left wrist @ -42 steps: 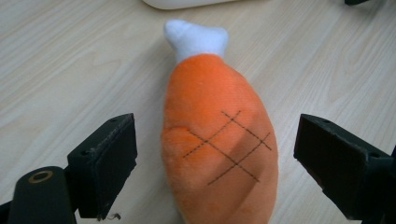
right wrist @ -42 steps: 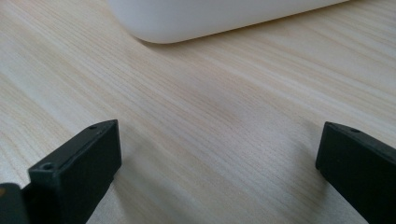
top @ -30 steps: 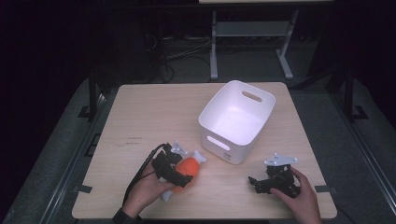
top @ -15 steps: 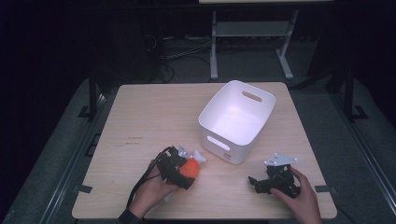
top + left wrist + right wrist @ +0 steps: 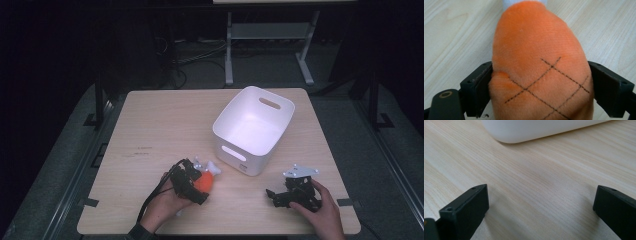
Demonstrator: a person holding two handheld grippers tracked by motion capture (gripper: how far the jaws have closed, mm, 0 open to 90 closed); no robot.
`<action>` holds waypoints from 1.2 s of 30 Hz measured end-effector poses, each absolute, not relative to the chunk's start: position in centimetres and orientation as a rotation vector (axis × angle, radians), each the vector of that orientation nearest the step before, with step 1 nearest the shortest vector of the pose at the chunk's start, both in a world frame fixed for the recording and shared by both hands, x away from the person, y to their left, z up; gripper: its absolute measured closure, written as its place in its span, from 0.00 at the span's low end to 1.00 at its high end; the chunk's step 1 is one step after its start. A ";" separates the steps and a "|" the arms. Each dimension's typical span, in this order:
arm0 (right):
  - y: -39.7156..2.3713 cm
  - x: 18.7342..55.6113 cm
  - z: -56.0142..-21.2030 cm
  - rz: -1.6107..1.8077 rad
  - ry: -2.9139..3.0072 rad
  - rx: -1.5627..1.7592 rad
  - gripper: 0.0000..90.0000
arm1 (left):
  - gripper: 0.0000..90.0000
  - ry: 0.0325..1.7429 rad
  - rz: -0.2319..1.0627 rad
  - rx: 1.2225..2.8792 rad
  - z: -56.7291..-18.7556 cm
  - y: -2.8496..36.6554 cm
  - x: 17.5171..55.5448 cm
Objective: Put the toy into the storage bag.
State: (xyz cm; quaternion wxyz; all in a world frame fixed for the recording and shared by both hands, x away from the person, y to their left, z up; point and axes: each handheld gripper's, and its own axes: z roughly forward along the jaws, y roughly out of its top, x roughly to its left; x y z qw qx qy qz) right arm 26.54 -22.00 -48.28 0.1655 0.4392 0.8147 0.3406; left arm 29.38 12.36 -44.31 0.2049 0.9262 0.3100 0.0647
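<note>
- Jaws of the left gripper (image 5: pixel 541 85) are closed on a soft orange plush toy with dark stitched cross lines (image 5: pixel 536 62); one black pad presses each flank of its fat body, and the plush bulges slightly around them.
- Beyond the jaws, the toy's white end (image 5: pixel 209 167) pokes out forward, toward the white plastic bin with cut-out handles (image 5: pixel 255 130).
- From the high view, the left gripper (image 5: pixel 192 181) and toy sit low over the pale wooden tabletop (image 5: pixel 160 125), just short of the bin's near wall; whether the toy is touching the wood or just off it cannot be told.
- Jaws of the right gripper (image 5: pixel 541 210) stand wide apart with nothing between them, only bare wood grain; the rounded bottom corner of the bin lies ahead of them.
- In the high view the right gripper (image 5: pixel 292 192) rests on the tabletop beside the bin, held by the person's right hand (image 5: pixel 322 210).
- Judged step: the grasp looks made, and the carry to the bin is in hand.
- Next move likely calls for raising the toy above the bin's rim, bringing it over the opening, then parting the jaws; the grip looks firm enough for that.
</note>
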 end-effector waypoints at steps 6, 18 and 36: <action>-22.0 26.5 -48.3 0.970 2.321 1.251 0.00 | 0.16 0.854 0.173 2.587 -44.3 12.5 29.4; -22.0 26.5 -48.3 0.970 2.321 1.251 0.00 | 0.26 0.788 0.140 2.580 -44.1 12.9 29.6; -22.0 26.5 -48.3 0.970 2.320 1.251 0.00 | 0.28 0.715 0.066 2.527 -42.9 14.6 30.1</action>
